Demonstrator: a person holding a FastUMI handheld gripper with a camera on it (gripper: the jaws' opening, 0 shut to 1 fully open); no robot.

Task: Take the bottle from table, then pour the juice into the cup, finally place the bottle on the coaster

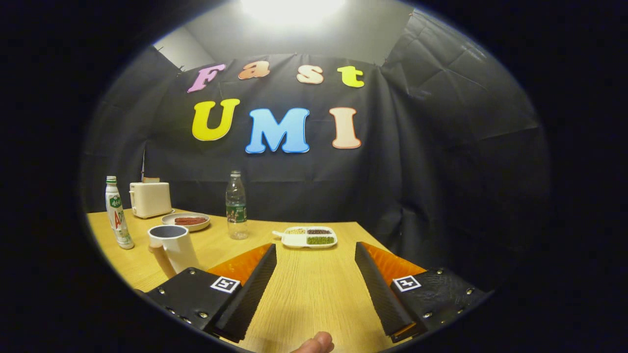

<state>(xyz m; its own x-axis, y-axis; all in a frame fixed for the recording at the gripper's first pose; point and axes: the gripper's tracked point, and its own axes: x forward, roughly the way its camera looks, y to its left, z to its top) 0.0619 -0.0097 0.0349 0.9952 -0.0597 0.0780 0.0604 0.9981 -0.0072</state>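
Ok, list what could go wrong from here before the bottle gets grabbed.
Two bottles stand on the table: the white bottle and the clear bottle, so the open gripper, holding nothing, could go for the wrong one. The cup stands close to the white bottle and may get knocked.

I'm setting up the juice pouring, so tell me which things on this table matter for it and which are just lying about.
For the job: white juice bottle, cup, open gripper with nothing between its fingers. I can't make out a coaster.

Lying about: clear water bottle, toaster, plate of red food, divided snack tray.
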